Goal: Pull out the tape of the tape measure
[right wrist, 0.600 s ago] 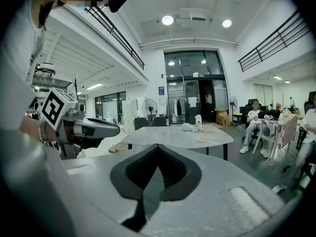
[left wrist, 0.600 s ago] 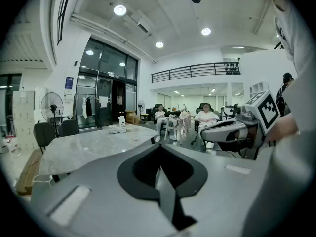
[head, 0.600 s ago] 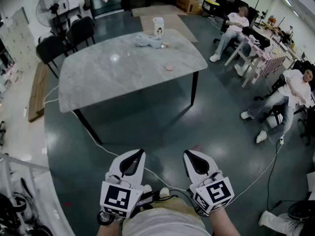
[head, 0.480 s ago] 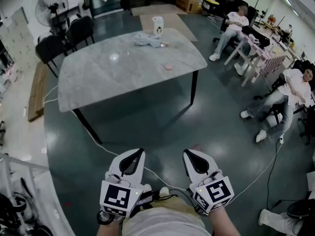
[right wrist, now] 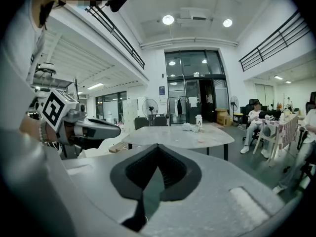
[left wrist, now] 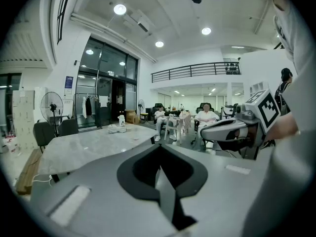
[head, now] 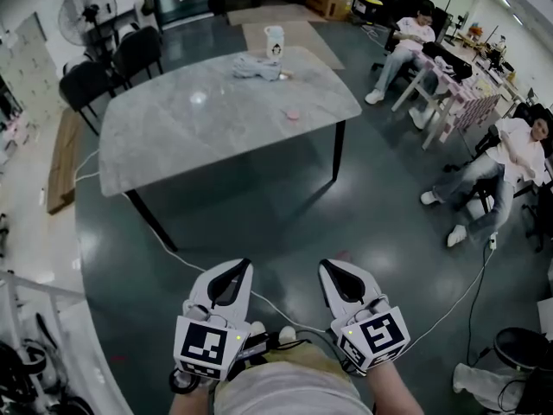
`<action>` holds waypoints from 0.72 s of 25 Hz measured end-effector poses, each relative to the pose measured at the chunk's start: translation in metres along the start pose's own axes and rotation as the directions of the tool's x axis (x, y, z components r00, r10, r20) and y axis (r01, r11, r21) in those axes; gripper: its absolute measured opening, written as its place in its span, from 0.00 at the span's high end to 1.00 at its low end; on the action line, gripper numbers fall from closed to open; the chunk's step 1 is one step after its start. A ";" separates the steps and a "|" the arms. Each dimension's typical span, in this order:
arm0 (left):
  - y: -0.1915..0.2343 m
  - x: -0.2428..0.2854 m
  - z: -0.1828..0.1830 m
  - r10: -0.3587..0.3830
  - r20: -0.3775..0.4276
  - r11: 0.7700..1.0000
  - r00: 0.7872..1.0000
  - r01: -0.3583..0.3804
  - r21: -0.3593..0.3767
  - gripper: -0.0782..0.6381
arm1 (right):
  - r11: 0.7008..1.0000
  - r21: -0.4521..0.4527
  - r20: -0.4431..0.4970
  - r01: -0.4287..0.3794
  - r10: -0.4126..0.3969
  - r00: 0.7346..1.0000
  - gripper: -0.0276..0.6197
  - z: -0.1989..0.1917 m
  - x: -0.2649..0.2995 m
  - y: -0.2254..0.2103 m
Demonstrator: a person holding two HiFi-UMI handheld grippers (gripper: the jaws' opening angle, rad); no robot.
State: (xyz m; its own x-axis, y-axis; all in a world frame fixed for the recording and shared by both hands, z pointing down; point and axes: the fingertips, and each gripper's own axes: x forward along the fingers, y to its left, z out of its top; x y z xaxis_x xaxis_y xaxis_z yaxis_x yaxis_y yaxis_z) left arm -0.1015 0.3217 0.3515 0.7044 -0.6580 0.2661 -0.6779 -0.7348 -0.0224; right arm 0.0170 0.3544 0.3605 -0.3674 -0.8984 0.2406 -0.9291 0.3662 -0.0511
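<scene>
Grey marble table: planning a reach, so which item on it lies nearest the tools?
The small pink round object; the white cup and crumpled pale cloth sit at the far edge.

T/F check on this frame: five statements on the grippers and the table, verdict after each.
1. The left gripper and the right gripper are both shut, with nothing between the jaws. True.
2. A white cup stands near the far edge of the table, beside a bundled cloth. True.
3. The left gripper rests on the table. False: it is held over the floor, well short of the table.
4. The right gripper holds the cup. False: its jaws are shut on nothing, and the cup stands on the table.
5. Seated people are at the right of the head view. True.
</scene>
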 end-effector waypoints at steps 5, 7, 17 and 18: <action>0.001 0.001 -0.003 0.004 0.004 1.000 1.000 -0.004 -0.019 0.87 | 1.000 0.024 0.012 0.008 -0.008 1.000 0.96 0.001 0.001 -0.004; 0.002 0.002 -0.002 0.011 0.011 1.000 1.000 -0.011 -0.024 0.87 | 1.000 0.025 0.017 0.001 -0.002 1.000 0.95 0.001 0.001 -0.004; 0.002 -0.001 0.000 0.016 0.023 0.999 1.000 -0.015 -0.051 0.72 | 0.999 0.045 0.029 -0.007 0.005 1.000 0.80 0.005 0.000 -0.004; 0.002 -0.001 -0.001 0.018 0.021 0.998 1.000 -0.017 -0.052 0.71 | 0.999 0.047 0.030 -0.008 0.006 1.000 0.79 0.006 0.000 -0.005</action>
State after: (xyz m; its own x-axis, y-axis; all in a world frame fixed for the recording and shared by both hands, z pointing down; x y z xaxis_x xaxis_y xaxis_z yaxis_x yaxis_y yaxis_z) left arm -0.1040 0.3208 0.3517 0.6965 -0.6743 0.2454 -0.6997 -0.7141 0.0235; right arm 0.0210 0.3512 0.3554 -0.3743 -0.9031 0.2106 -0.9272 0.3612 -0.0989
